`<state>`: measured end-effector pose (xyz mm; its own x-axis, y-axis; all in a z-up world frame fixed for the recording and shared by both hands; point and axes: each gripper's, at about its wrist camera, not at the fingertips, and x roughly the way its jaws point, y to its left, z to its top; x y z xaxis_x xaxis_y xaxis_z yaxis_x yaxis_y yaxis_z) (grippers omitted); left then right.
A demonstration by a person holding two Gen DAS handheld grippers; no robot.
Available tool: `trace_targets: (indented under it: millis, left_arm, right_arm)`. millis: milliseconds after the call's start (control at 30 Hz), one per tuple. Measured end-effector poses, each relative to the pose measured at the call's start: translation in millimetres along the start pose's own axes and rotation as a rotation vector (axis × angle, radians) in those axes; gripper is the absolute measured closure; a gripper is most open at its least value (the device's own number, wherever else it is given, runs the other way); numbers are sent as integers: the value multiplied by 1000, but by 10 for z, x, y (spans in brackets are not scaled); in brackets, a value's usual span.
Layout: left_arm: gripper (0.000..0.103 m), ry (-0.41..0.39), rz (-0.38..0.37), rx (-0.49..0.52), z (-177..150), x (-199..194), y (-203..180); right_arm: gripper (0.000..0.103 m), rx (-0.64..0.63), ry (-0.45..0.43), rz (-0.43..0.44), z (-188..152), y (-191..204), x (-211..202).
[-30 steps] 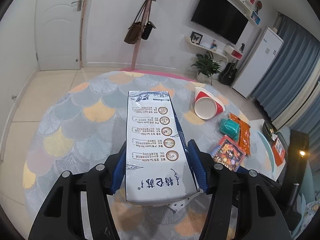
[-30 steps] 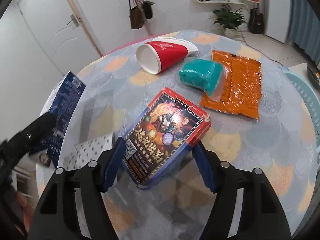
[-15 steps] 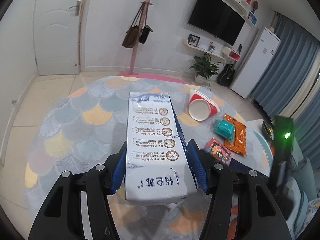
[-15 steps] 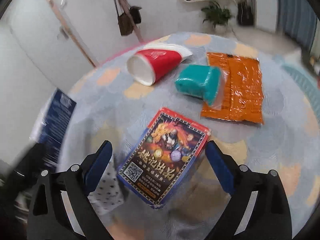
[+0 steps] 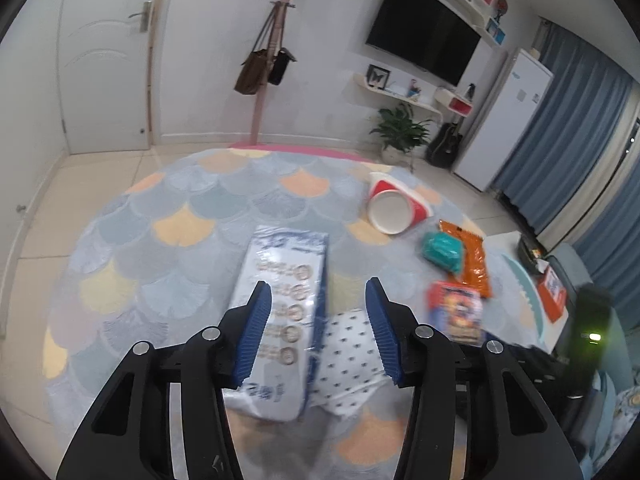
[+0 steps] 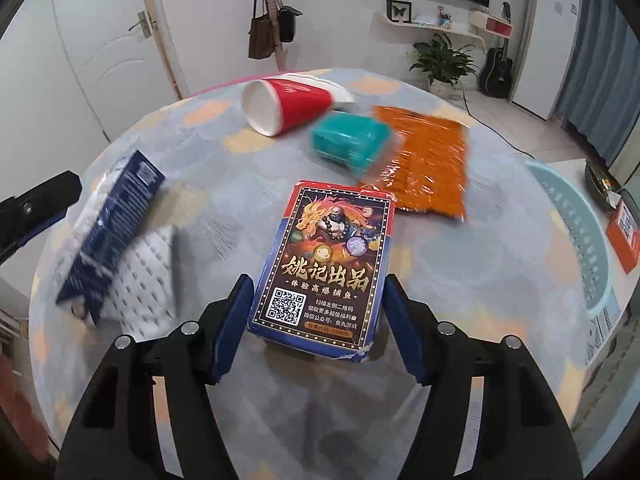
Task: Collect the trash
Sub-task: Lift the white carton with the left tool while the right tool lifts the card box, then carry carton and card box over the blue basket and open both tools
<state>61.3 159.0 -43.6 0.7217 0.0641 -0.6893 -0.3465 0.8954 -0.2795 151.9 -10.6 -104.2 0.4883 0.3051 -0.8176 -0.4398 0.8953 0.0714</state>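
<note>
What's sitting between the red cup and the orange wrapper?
A teal packet lies between the red cup and the orange wrapper, overlapping the wrapper's near edge. The right wrist view shows it best.

White walls, a white door (image 5: 106,76), a wall television (image 5: 422,46), blue curtains (image 5: 576,152), pale tiled floor (image 5: 52,200).

The card box (image 6: 326,264) reads 姚记出品 in large gold characters, 体验高爆捕鱼 beneath, then a QR code beside smaller lines; the carton's (image 5: 280,312) print is blurred
</note>
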Motion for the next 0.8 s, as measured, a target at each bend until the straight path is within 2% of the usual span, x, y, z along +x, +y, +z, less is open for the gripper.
trace_targets:
  millis: [33,133,167,300,333,400,433,467,633,800]
  left_arm:
    - [51,6,2,-5,-9,1,35]
    - [23,61,11,10,-32,64,113]
    - [22,84,16,20,-45,101,126]
    - [22,180,-34,18,-118,280,158]
    - [22,189,-27,22,-134,308,149]
    - [29,201,24,44,-169,384,114]
    - [42,205,31,47,-183,402,103]
    - [46,210,25,45,-192,413,96]
    - [48,121,-31,26,-143,186,37]
    - [48,24,-112,80,30,-115,-316]
  right_arm:
    - [41,7,-2,-2,-39,-80,-34]
    - [41,33,-6,10,-174,-309,-149]
    - [41,40,-12,23,-201,-381,-189]
    - [41,52,-59,35,-244,-551,-370]
    - [41,59,-75,42,-248,-605,-434]
    - [41,68,-103,50,-256,-692,-551]
    - [41,73,-121,50,-258,-748,-625]
    - [41,77,-139,50,-269,-806,-706]
    - [41,105,-211,20,-200,-1054,-973]
    - [41,156,-265,-3,-153,-1314,-1190]
